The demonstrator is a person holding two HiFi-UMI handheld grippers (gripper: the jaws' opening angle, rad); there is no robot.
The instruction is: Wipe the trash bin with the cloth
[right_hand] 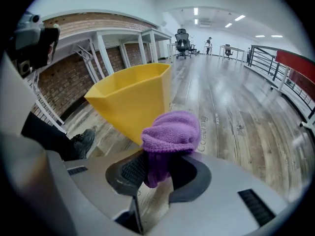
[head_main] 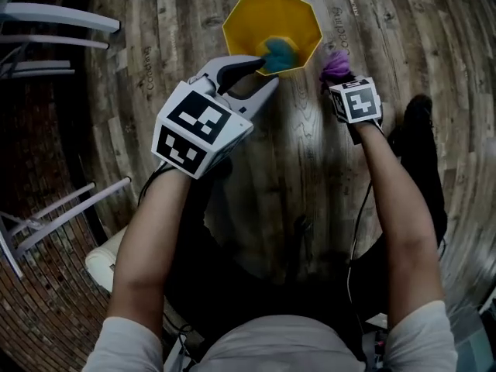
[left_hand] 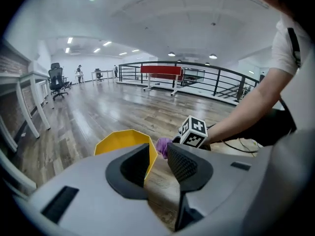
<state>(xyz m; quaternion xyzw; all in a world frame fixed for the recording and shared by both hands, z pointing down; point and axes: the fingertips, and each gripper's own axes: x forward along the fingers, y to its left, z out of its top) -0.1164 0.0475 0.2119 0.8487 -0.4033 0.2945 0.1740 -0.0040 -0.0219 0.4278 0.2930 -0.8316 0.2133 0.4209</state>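
Observation:
The yellow octagonal trash bin [head_main: 271, 25] hangs tilted over the wooden floor, with a teal-blue lump [head_main: 275, 54] inside that I cannot identify. My left gripper [head_main: 246, 72] reaches over its near rim. In the left gripper view the bin's wall [left_hand: 123, 140] runs in between the jaws of the left gripper [left_hand: 158, 156], which is shut on it. A purple knitted cloth [right_hand: 171, 136] bulges out of my right gripper [right_hand: 157, 168], shut on it, just right of the bin's side [right_hand: 133, 102]. From above, the cloth [head_main: 335, 67] is beside the bin's right edge, not touching it.
White desk legs [head_main: 54, 18] and a brick wall [head_main: 39, 285] are at the left. The person's dark shoe [head_main: 418, 111] is on the floor at the right, and a cable [head_main: 360, 215] trails below the right arm. A black railing [left_hand: 197, 80] crosses the far room.

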